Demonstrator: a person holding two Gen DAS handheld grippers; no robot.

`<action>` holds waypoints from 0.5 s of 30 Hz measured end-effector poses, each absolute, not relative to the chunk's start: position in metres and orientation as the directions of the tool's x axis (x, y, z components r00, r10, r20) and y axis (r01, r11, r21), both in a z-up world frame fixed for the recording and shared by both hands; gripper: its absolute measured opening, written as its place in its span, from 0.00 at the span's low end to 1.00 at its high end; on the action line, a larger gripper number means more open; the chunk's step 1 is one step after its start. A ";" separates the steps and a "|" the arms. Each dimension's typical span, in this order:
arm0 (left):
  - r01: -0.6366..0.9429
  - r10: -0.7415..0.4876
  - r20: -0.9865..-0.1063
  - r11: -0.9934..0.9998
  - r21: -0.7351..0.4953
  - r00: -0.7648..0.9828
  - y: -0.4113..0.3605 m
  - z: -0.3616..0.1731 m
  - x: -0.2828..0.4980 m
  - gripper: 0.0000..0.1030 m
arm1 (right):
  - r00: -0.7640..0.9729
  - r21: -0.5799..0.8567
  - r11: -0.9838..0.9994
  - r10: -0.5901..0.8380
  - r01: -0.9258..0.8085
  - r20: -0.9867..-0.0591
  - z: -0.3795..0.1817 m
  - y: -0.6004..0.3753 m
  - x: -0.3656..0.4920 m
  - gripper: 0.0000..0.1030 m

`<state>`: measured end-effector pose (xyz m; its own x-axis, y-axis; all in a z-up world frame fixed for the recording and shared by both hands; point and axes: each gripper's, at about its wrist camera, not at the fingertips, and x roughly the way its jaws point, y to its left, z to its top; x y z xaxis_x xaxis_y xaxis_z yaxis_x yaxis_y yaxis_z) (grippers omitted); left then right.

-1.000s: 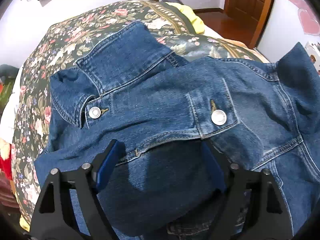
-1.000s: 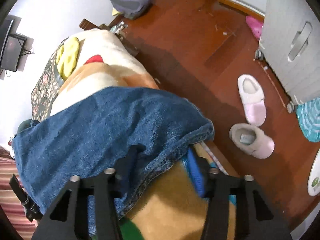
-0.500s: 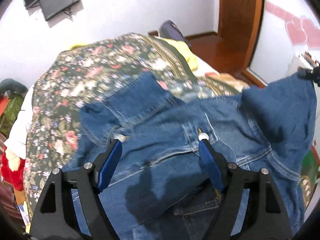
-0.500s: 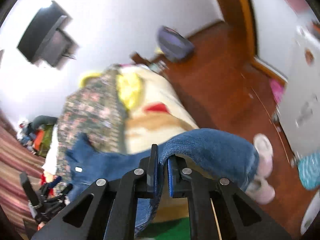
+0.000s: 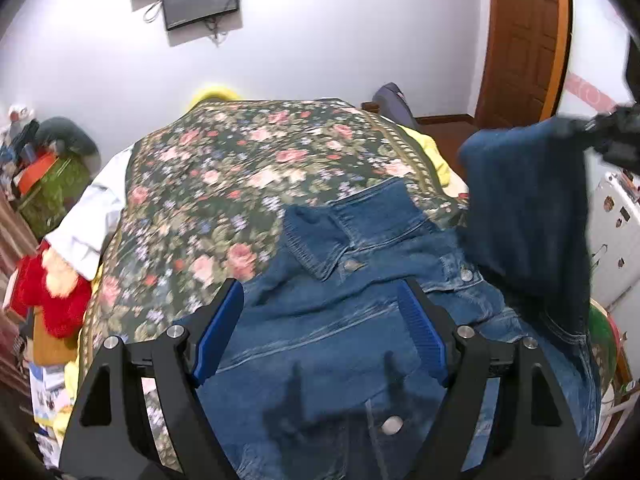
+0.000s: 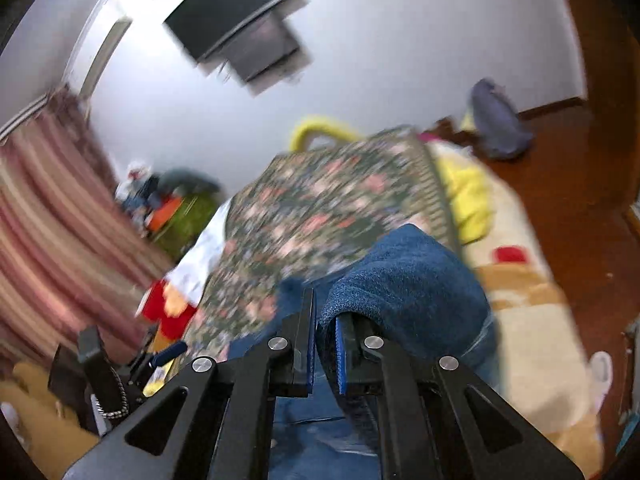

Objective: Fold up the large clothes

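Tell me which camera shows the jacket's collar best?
The left wrist view: the collar lies sharp and unobstructed above the jacket's snaps. The right wrist view shows only a blurred denim fold, no collar.

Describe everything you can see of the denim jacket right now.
The denim jacket is blue, sturdy-looking cotton with metal snap buttons, a collar and a flapped chest pocket. Its body lies front up on the floral bedspread. One part is lifted, pinched in the shut right gripper. The open left gripper hovers above without touching.

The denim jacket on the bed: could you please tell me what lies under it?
The denim jacket lies on a floral bedspread, visible around its collar and left edge. What is beneath the bedspread there is covered.
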<state>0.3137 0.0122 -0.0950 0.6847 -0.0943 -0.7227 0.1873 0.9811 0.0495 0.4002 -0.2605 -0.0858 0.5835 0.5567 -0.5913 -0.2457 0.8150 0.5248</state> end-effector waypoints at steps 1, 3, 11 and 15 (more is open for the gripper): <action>0.182 -0.094 -0.723 0.982 0.044 0.684 0.019 -0.095 0.309 0.77 | 0.560 0.525 0.812 0.567 -0.255 -0.604 -0.094 -0.245 0.401 0.06; 0.174 -0.091 -0.728 0.984 0.040 0.680 0.034 -0.097 0.298 0.77 | 0.503 0.526 0.809 0.581 -0.264 -0.640 -0.117 -0.214 0.402 0.06; 0.166 -0.040 -0.759 0.982 0.091 0.650 0.057 -0.123 0.271 0.77 | 0.282 0.493 0.845 0.534 -0.206 -0.797 -0.208 -0.161 0.410 0.06; 0.169 -0.044 -0.784 0.982 0.079 0.619 0.057 -0.137 0.269 0.77 | 0.106 0.492 0.854 0.512 -0.169 -0.852 -0.248 -0.157 0.412 0.06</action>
<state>0.2691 0.0566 -0.1373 0.6190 -0.0439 -0.7842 0.1692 0.9824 0.0786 0.4123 -0.1575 -0.2478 0.1061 0.5125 -0.8521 -0.1686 0.8538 0.4925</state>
